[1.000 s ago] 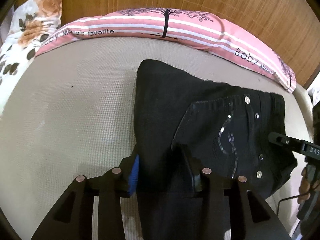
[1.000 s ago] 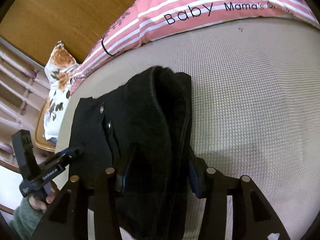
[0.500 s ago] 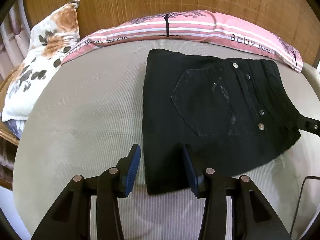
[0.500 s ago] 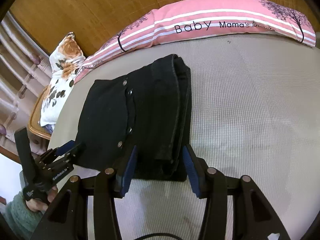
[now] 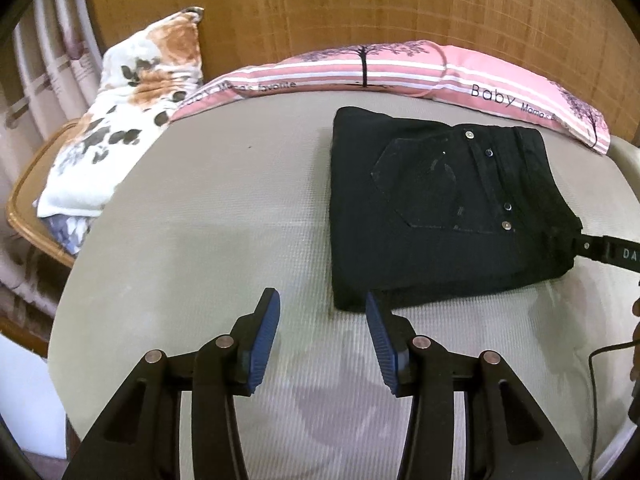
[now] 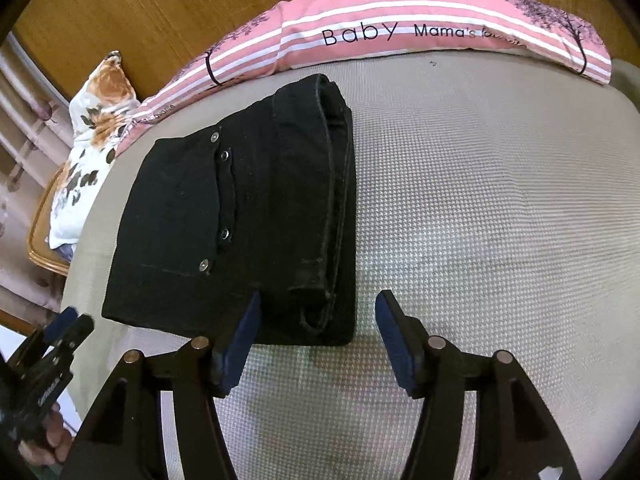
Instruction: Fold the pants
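Pants [image 5: 440,208] lie folded on the bed [image 5: 208,240] — left gripper [image 5: 322,340] jaws apart, empty; right gripper [image 6: 316,336] jaws opening, empty. We lift clear without snagging cloth.

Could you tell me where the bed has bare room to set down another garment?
Free: the mattress between the floral pillow and folded pants, and right of the pants. Crowded: the head edge along the pink pillow.
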Demonstrator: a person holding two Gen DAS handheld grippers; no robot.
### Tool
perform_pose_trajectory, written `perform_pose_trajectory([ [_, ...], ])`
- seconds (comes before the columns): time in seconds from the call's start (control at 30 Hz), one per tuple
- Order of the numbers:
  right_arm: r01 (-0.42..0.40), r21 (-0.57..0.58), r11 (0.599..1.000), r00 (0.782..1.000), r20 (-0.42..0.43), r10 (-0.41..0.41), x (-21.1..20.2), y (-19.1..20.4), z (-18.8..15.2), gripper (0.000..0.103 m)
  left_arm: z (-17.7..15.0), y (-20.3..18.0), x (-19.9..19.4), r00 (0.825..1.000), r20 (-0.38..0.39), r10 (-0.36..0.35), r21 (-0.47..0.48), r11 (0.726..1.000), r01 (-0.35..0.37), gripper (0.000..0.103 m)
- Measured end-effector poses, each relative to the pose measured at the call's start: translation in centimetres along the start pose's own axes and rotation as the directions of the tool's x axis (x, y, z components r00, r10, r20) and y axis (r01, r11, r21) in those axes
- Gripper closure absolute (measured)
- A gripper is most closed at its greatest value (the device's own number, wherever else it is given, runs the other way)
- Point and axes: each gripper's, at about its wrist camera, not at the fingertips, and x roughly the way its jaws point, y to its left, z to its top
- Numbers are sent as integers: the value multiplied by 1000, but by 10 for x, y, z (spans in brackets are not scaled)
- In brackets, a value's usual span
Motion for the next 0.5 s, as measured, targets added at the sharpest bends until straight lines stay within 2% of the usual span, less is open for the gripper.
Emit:
perform_pose_trajectory([
  [0.1,37,-26,999,999,11,-37,-7,9,-6,46,-7,1,-8,1000,-6,-6,-23,1000,6,54],
  [0.17,30,-36,999,999,25,-29,-16,16,-12,44,-11,1,-14,1000,-7,-7,-33,999,6,50],
  [0.23,38,-49,998,998,46,-35,-26,24,-20,33,-15,0,-18,1000,-3,-7,-38,999,7,48],
  [0.5,73,-162,984,989,141,-50,-60,71,-51,15,-27,-4,-34,1000,13,5,-50,999,-5,40],
])
